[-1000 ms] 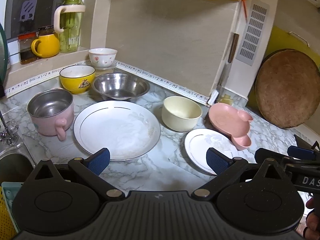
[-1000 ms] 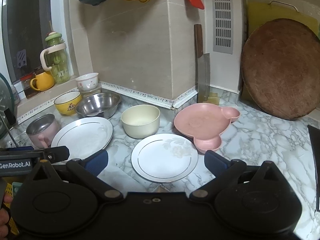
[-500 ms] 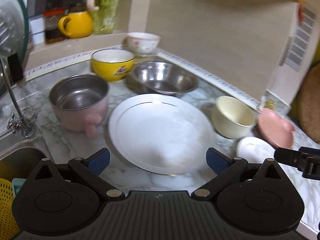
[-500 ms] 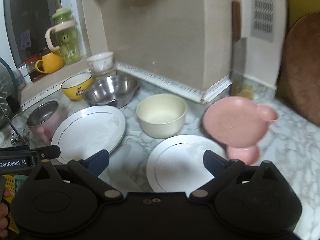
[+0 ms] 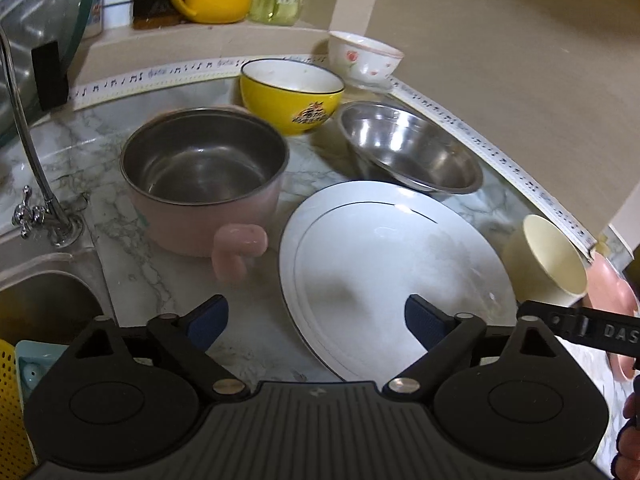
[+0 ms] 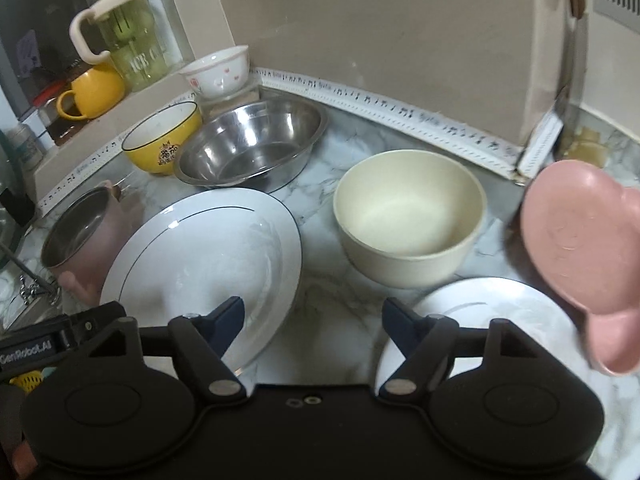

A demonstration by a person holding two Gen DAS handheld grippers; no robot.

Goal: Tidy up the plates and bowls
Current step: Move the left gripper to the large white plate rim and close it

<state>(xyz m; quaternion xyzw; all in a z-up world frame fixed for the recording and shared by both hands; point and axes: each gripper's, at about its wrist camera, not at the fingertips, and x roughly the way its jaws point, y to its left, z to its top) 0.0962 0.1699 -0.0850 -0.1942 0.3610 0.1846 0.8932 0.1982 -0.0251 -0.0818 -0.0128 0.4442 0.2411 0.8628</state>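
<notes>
Left to right on the marble bench [image 5: 120, 280]: the left hand-held gripper [image 5: 316, 318] stood wide open and empty, the pink pot [image 5: 202, 178] at its 11 o'clock and the large white plate [image 5: 394, 264] at 1 o'clock, its right finger over the plate's rim. The right hand-held gripper [image 6: 312, 318], likewise spread and empty, faced the cream bowl [image 6: 408, 216] at 1 o'clock; the small plate [image 6: 500, 312] lay under its right finger.

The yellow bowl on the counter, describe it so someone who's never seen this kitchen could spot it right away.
Start at the raised window ledge holding the yellow mug. On the marble counter just below it, the yellow bowl sits between the pink pot and the steel bowl. It alone is bright yellow, with a white inside, dark rim line and a printed emblem.
</notes>
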